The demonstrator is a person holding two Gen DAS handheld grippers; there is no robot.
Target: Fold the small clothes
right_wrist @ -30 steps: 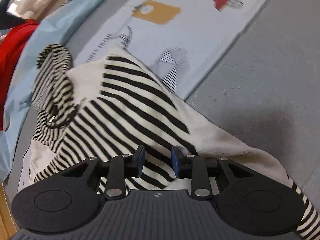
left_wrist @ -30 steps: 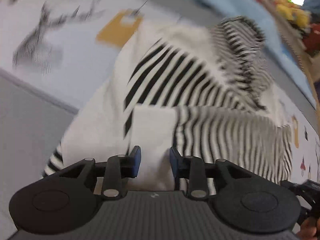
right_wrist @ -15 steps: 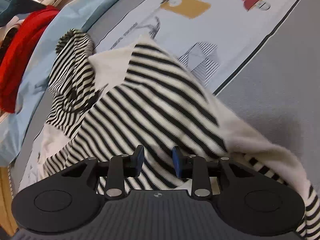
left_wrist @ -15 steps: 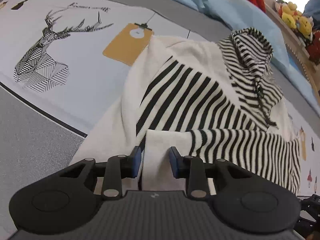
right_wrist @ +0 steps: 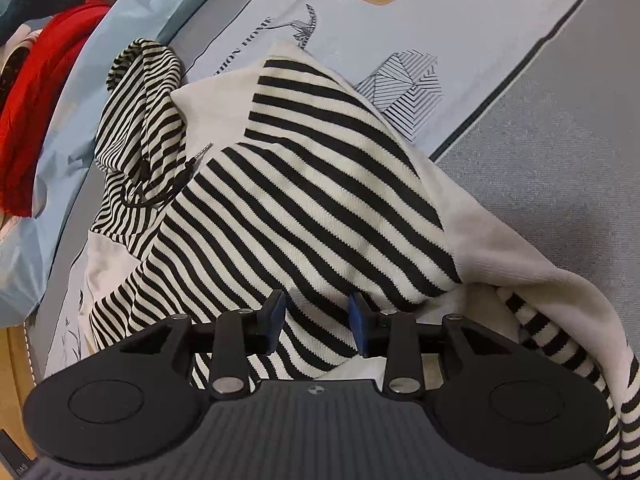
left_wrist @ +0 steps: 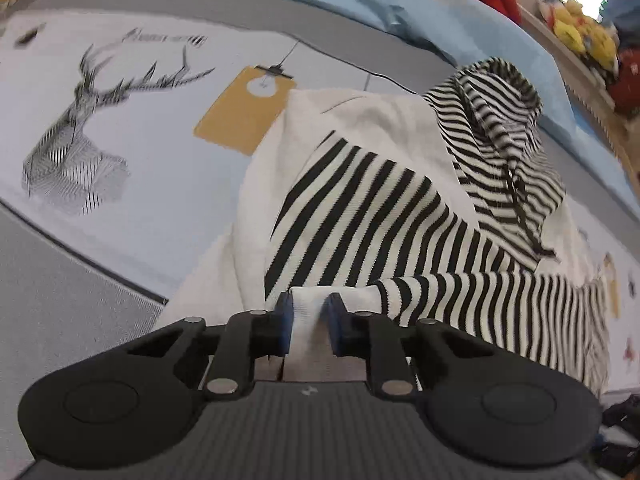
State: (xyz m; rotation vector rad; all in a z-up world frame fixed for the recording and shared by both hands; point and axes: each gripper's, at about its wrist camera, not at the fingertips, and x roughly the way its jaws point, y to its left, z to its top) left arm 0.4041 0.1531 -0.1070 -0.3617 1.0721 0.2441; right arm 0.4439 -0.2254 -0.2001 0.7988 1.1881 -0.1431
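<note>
A black-and-white striped hoodie lies crumpled on a printed bed sheet, its hood bunched at the far side. My left gripper is closing, and its blue pads pinch a white fold at the garment's near edge. In the right wrist view the hoodie spreads under my right gripper. That gripper's jaws are opening. Striped cloth lies between the pads, which stand clear of it on both sides. The hood sits at the upper left there.
A grey mat borders the sheet on the near side. Behind the hoodie lie a light blue cloth and a red garment. Yellow plush toys sit at the far right.
The left jaws have narrowed onto the white fold. The right jaws have spread apart over the striped cloth. Both hands have stayed almost in place.
</note>
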